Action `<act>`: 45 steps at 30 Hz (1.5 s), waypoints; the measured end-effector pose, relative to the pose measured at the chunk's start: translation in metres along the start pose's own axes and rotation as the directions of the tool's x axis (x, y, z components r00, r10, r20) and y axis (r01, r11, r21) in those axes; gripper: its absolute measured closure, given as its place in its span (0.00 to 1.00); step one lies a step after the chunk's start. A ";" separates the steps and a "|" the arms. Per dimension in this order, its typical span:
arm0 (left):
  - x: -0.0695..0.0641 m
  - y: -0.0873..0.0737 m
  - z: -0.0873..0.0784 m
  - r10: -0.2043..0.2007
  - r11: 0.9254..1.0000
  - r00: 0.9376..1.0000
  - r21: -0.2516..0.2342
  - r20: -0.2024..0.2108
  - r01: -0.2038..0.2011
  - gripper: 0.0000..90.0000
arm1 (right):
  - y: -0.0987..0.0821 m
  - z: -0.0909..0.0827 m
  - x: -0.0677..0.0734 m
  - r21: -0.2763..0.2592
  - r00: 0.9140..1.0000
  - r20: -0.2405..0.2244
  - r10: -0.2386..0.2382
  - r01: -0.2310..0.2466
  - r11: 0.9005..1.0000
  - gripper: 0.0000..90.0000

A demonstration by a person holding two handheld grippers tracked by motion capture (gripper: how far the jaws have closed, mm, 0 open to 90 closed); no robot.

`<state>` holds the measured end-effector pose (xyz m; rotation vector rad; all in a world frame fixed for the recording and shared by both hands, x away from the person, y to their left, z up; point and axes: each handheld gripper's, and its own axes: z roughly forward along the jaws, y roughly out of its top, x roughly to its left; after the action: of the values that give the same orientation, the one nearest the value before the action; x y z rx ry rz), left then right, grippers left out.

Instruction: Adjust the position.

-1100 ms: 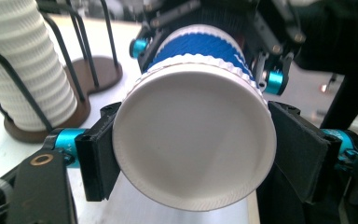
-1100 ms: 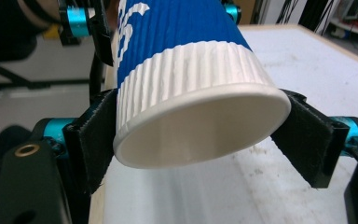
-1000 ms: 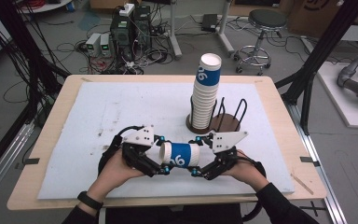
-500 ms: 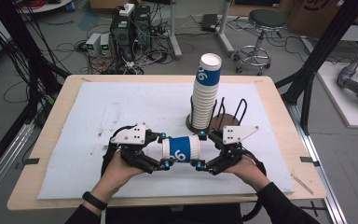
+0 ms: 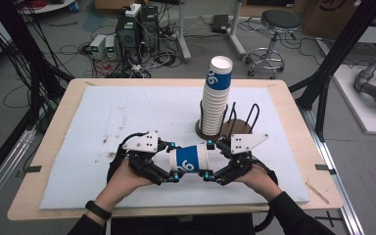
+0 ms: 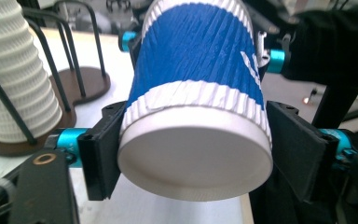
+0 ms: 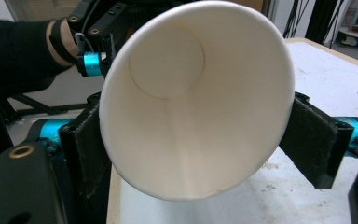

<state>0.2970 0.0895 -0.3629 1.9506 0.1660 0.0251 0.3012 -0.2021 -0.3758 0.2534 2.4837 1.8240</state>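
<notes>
Paper made the ribbed blue-and-white cup [image 5: 191, 158] light and crushable. The left hand-held gripper [image 5: 175, 162], just widening, clamped the cup's stiff base; the right hand-held gripper [image 5: 208, 160], just narrowing, clamped its rim.

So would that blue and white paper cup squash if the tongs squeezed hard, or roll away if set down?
Probably squashes: the paper cup is thin-walled and empty, as the right gripper view shows. Its ribbed sleeve likely resists slipping. Laid sideways on the table, it would probably roll in a curve, since it tapers.
</notes>
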 end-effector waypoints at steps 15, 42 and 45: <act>-0.008 0.005 0.010 0.107 0.971 0.993 0.221 -0.041 -0.096 0.23 | 0.001 0.006 0.003 0.132 0.995 0.009 -0.104 0.102 0.986 0.22; 0.003 -0.009 0.002 -0.009 0.987 1.000 -0.161 0.027 0.014 0.33 | 0.006 -0.003 -0.001 -0.100 0.995 -0.034 0.094 -0.097 0.990 0.17; 0.001 -0.009 0.008 0.007 0.991 1.000 -0.131 0.028 -0.004 0.33 | 0.006 0.000 0.001 -0.133 0.992 -0.056 0.112 -0.119 0.984 0.19</act>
<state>0.2977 0.0854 -0.3744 1.8194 0.1368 0.0115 0.3007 -0.2002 -0.3697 0.3578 2.4082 2.0585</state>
